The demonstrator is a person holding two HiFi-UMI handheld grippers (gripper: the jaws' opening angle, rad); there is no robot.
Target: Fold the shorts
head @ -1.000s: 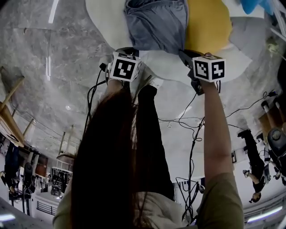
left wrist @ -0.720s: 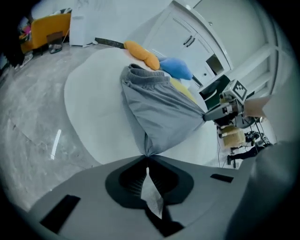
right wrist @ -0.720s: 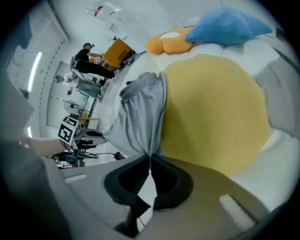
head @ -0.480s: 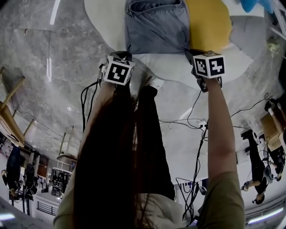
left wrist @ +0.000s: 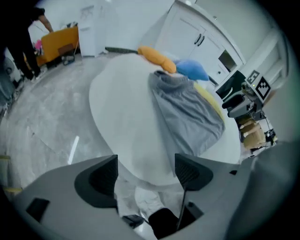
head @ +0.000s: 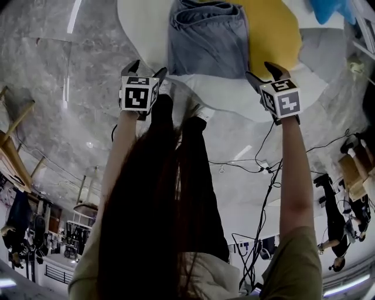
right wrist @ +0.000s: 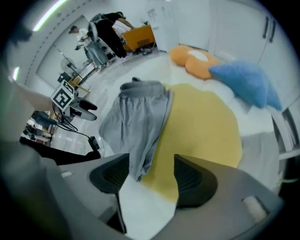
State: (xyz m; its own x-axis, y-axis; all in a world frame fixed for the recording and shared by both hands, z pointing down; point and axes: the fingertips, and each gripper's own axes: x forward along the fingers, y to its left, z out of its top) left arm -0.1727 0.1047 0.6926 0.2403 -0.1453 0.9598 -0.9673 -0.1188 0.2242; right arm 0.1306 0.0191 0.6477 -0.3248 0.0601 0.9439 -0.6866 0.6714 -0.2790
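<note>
Your left gripper [head: 146,68] and right gripper [head: 263,73] have just opened, fingers wide and gripping nothing. The shorts [head: 206,38] lie released on the counter [head: 143,29] just beyond both fingertips. One fold looks done, and a crosswise fold likely remains.

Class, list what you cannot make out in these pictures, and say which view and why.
Shorts: far end cut off by the head view's top edge; lower layers hidden under the top one in every view.
Blue item: head view, mostly cut off by the top edge.
Background people: right gripper view, too small.
</note>
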